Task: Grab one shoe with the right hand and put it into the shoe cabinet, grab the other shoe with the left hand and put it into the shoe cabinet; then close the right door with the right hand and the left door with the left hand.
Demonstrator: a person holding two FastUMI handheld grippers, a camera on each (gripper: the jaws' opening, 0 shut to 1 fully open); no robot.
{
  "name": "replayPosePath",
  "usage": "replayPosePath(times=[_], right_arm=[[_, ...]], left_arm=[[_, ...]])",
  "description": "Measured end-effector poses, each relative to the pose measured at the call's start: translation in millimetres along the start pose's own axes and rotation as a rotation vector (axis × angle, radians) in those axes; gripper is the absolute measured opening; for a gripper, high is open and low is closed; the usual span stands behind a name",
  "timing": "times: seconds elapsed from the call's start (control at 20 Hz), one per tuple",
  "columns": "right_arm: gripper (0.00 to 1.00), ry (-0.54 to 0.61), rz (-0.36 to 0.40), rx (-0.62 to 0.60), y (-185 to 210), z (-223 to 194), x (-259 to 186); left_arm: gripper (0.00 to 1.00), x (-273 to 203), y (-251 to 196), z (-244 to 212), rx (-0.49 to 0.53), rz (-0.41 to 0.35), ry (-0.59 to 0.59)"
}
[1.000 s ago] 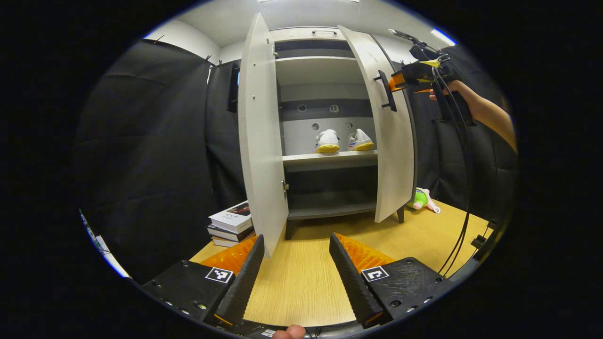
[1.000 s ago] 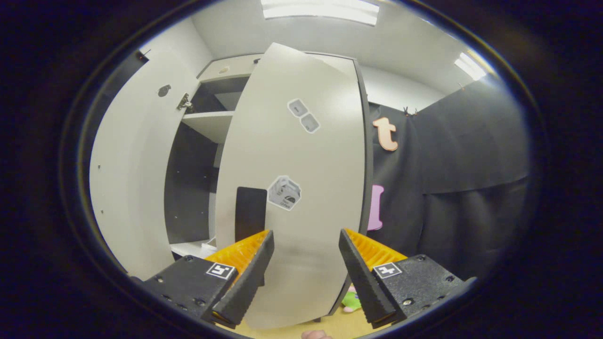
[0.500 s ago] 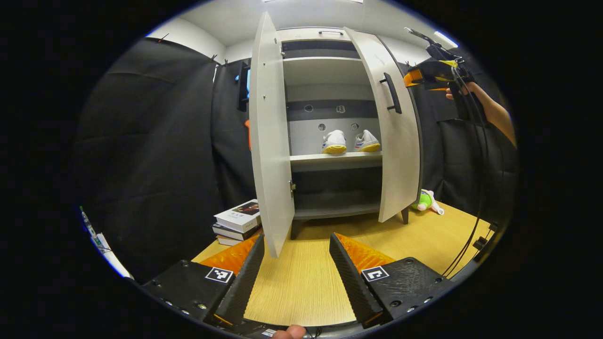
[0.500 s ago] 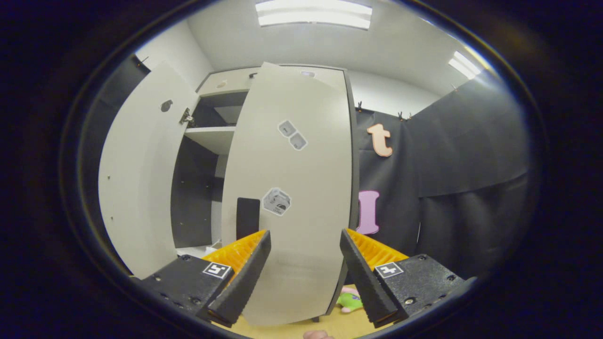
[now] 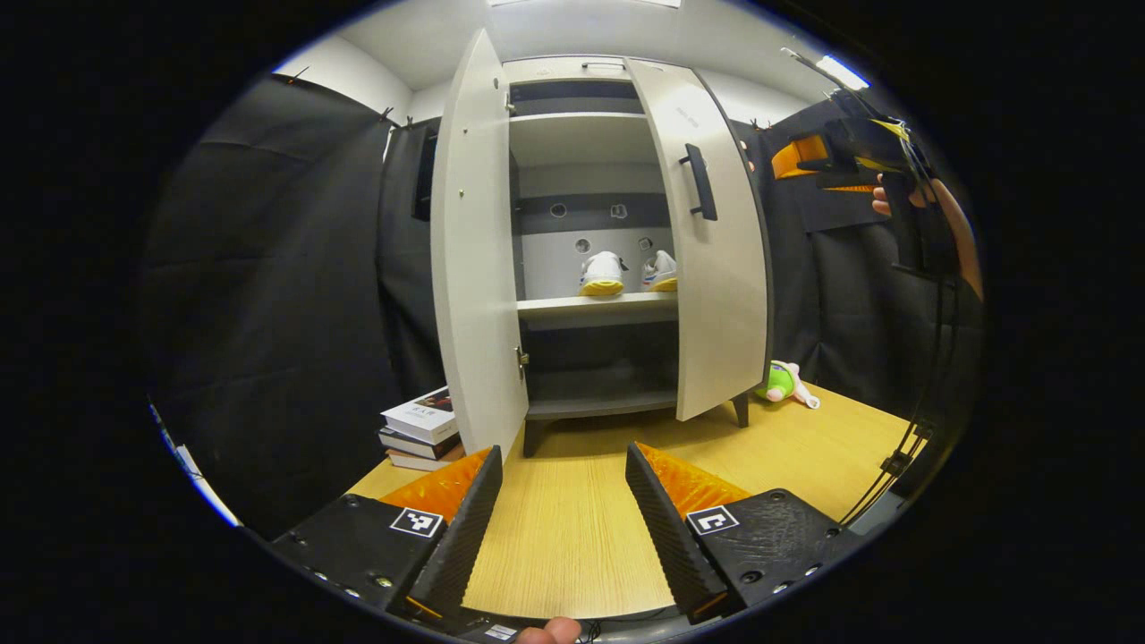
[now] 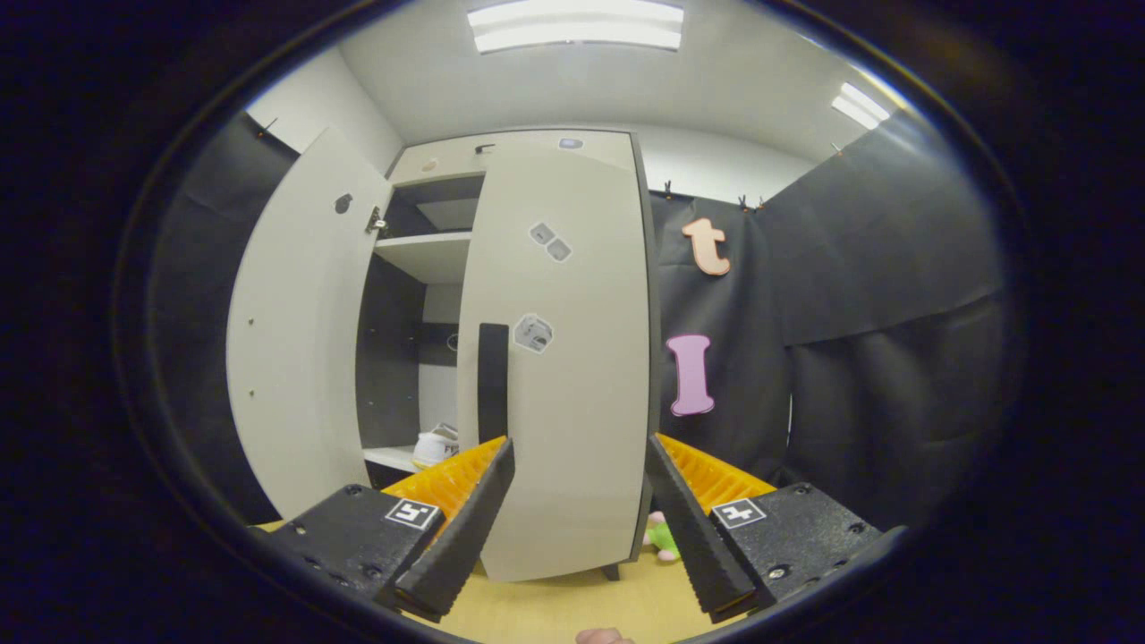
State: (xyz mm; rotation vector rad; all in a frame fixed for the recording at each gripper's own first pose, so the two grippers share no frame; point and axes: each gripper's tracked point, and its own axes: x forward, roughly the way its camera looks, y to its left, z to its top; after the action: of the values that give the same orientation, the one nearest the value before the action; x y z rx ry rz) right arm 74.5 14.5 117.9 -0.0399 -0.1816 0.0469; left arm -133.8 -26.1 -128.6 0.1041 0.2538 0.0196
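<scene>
I see 2 shoes (image 5: 623, 272) on the shoe cabinet (image 5: 590, 134) shelf at 12 o'clock, right door (image 6: 564, 358) nearly closed, left door (image 5: 471, 250) open. My left gripper (image 5: 559, 528) and right gripper (image 6: 577, 519) both have fingers apart, empty.

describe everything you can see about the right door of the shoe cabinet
The right door is a tall, flat panel in a pale grey, matte finish with a dark edge. A dark vertical bar handle sits near its free edge, and a few small stickers mark its outer face. It hangs partly closed, partly hiding one of the two shoes on the shelf. Neither gripper touches it; the right gripper faces its front, open.
</scene>
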Motion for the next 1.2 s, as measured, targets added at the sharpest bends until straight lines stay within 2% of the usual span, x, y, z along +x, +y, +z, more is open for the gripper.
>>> replayPosePath(times=[0.5,0.8,1.05,1.2], right_arm=[[0.96,0.102,-0.053,0.035,-3,-74,-53],[0.96,0.18,-0.059,-0.055,-8,-127,-77],[0.96,0.196,-0.059,-0.037,-10,-136,-83],[0.96,0.2,-0.06,-0.038,-11,-136,-80]], left_arm=[[0.84,3,-22,5,0.006,-0.049,-0.006],[0.84,5,-29,8,0.012,-0.074,-0.008],[0.86,5,-19,44,-0.026,-0.057,-0.064],[0.87,5,12,79,-0.048,0.0,-0.111]])
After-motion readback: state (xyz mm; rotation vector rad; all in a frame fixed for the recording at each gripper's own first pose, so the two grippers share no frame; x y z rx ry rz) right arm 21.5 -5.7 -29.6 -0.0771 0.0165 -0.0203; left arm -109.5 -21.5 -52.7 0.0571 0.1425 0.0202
